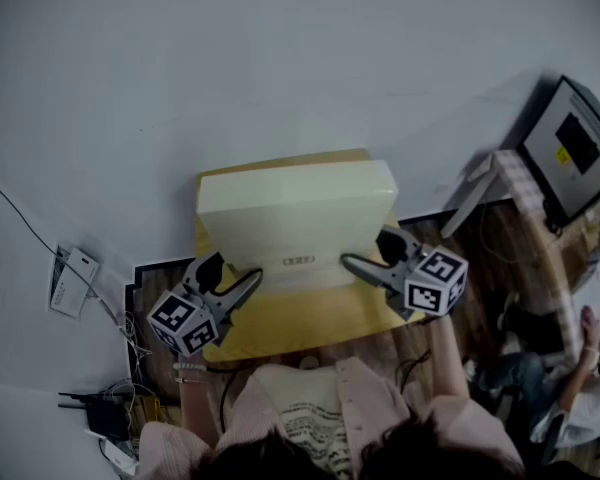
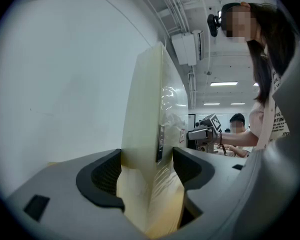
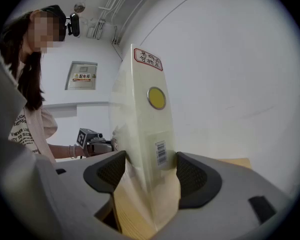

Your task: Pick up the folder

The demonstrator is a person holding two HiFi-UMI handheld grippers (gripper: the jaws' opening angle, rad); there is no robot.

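The folder (image 1: pixel 295 213) is a thick cream box file with a small label on the side facing me. It is held lengthwise between both grippers over the yellow-brown table (image 1: pixel 310 323). My left gripper (image 1: pixel 242 280) clamps its left end and my right gripper (image 1: pixel 358 263) clamps its right end. In the left gripper view the folder (image 2: pixel 150 109) stands upright between the dark pads (image 2: pixel 102 176), which press on both its faces. In the right gripper view the folder (image 3: pixel 145 134), with a yellow dot and a barcode sticker, is likewise squeezed between the pads (image 3: pixel 195 176).
A white wall (image 1: pixel 230 68) rises right behind the table. Cables and a white tag (image 1: pixel 75 280) lie at the lower left. A dark screen (image 1: pixel 575 148) on a stand is at the right, and another person (image 1: pixel 590 368) sits at the lower right.
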